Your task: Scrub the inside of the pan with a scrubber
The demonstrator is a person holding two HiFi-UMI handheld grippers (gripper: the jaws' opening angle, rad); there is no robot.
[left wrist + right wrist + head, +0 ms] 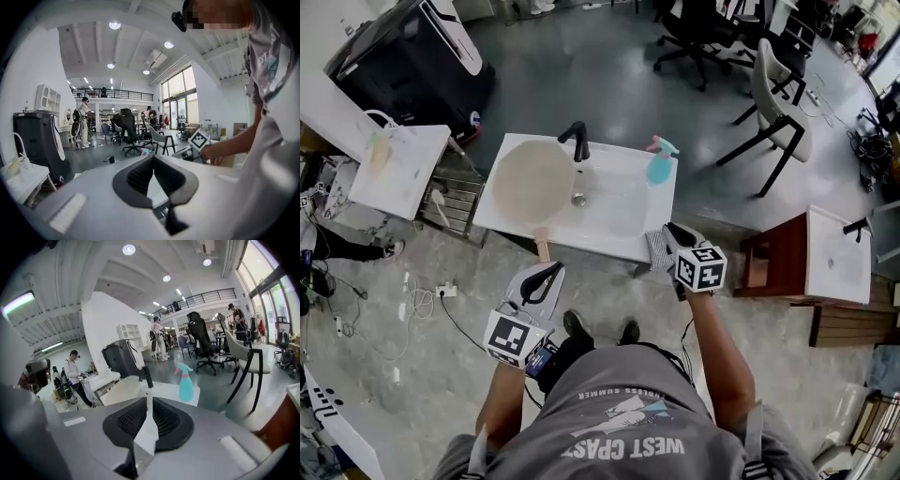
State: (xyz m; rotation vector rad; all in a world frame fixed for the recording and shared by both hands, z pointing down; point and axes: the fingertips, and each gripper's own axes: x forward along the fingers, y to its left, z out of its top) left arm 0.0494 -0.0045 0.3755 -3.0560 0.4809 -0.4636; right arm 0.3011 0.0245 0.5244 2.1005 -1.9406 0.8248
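Observation:
A round beige pan (532,180) lies on the left part of a white sink top (623,220), its handle (542,247) pointing toward me. A grey scrubber (656,248) lies at the top's front edge. My right gripper (668,228) hovers right beside the scrubber; in the right gripper view its jaws (149,401) stand a narrow slit apart with nothing seen between them, facing the pan (123,389). My left gripper (551,270) hangs just in front of the pan handle, open and empty (152,161).
A black faucet (577,141) and a teal spray bottle (660,161) stand at the back of the sink top. A small white table (398,169) is to the left, a brown cabinet with a white top (834,253) to the right, office chairs (778,94) beyond.

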